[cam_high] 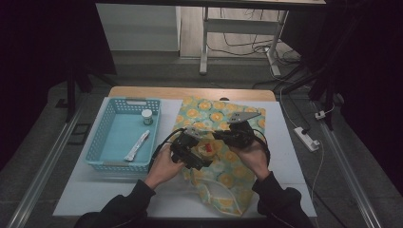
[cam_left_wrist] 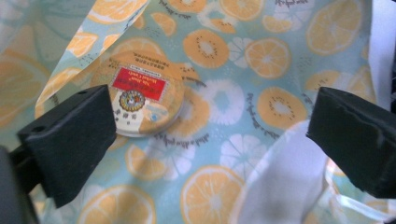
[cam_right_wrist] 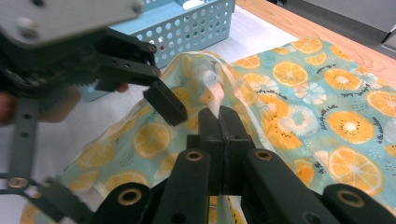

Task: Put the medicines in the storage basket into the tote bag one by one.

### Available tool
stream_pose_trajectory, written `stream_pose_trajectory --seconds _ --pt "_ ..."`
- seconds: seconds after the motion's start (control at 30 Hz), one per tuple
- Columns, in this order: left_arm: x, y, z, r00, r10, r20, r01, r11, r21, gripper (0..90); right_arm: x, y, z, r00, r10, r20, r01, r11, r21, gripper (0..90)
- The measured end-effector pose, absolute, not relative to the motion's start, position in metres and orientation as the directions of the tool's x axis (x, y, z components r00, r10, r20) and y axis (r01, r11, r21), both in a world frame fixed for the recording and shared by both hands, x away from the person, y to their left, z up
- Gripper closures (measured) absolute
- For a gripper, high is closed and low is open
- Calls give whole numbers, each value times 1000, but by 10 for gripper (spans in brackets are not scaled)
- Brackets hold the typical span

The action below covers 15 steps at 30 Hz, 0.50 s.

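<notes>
Fruit-print bag (cam_high: 223, 142) lies across desk (cam_high: 294, 156) centre to near edge. Right gripper (cam_right_wrist: 219, 116) pinches the bag's rim. Left gripper (cam_left_wrist: 210, 135) spread wide above round tin (cam_left_wrist: 144, 95) on the cloth. Basket (cam_high: 102, 137) at left edge.

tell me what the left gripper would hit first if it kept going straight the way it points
Most likely the round tin lying on the orange-print bag. The left gripper has open jaws with the tin just ahead, toward one jaw; depth is unclear, so the fabric itself might come first.
</notes>
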<state>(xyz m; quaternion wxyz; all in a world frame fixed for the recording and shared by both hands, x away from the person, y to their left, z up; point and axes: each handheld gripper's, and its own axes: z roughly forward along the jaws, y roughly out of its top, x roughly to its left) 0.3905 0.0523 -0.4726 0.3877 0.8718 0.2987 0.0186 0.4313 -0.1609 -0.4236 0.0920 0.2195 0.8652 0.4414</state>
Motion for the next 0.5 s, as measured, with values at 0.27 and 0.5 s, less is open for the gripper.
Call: stream_pose_trajectory --seconds 0.27,0.5 --pt "380 67 -468 815 539 -214 516 -506 691 0 431 -161 -424 -887 461 33 299 517 802 900" --pt "371 82 -463 810 535 -240 521 -469 713 0 430 -162 -424 -887 461 32 297 516 803 900"
